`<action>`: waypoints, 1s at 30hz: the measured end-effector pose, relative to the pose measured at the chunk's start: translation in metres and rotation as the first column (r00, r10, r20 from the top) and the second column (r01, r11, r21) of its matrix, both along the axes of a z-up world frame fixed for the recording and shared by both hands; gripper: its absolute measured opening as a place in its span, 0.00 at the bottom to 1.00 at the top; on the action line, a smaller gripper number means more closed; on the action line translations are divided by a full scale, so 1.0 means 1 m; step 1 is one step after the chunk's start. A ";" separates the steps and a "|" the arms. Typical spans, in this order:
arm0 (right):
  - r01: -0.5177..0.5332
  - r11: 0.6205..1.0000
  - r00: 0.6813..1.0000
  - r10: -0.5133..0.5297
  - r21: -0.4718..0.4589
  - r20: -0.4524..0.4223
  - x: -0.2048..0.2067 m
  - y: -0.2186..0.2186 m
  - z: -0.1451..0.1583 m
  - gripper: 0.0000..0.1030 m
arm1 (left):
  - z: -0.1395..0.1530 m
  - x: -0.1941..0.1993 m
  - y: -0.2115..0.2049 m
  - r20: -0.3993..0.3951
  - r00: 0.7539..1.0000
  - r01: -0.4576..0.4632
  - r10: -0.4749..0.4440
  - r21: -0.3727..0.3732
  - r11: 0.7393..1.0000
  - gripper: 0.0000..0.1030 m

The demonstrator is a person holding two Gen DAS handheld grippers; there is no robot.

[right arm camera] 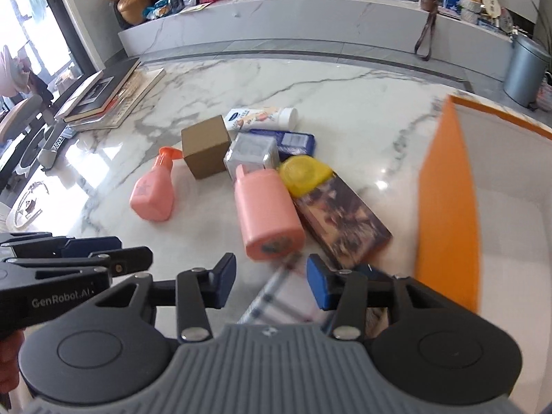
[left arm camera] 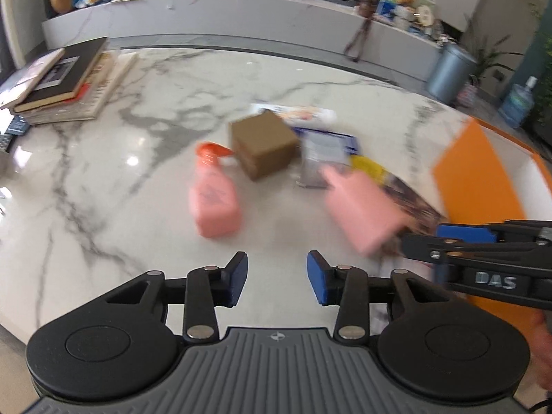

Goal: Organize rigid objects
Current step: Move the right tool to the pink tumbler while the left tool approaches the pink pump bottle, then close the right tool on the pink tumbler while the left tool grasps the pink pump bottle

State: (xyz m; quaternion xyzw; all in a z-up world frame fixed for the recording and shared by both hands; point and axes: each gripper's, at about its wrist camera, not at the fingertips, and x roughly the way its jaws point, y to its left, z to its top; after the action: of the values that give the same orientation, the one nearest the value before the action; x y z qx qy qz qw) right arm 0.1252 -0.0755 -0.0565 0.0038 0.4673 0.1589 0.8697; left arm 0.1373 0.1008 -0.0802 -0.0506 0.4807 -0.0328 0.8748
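Note:
A cluster lies on the marble table: a pink spray bottle, a brown cardboard cube, a clear plastic box, a white tube, a blue pack, a yellow lid, a patterned box and a capless pink bottle on its side. My right gripper stands open just short of that bottle's base, over a blurred pale item. My left gripper is open over bare marble, short of the spray bottle and the cube.
An open orange box with a pale inside stands at the right, close to my right gripper. A stack of books lies at the far left. Beyond the table are a grey bin and a long counter with clutter.

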 end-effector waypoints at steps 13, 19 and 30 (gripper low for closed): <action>-0.077 0.996 0.993 0.073 -0.050 -0.092 0.087 0.044 -0.026 0.57 | -0.029 0.085 0.045 -0.117 0.989 -0.093 0.090 -0.020 0.995 0.68; -0.124 0.990 0.985 0.114 -0.071 -0.131 0.101 0.050 -0.034 0.57 | -0.047 0.106 0.049 -0.195 0.976 -0.105 0.097 -0.028 0.994 0.68; -0.110 0.993 0.977 0.100 -0.043 -0.191 0.101 0.044 -0.037 0.54 | -0.050 0.108 0.050 -0.243 0.967 -0.096 0.076 -0.071 0.993 0.49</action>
State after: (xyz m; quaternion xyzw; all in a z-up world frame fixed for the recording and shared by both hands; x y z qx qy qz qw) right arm 0.2266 -0.0314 -0.0933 -0.0291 0.5511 0.1910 0.8117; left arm 0.2457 0.1508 -0.1303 -0.1112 0.5784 -0.0083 0.8081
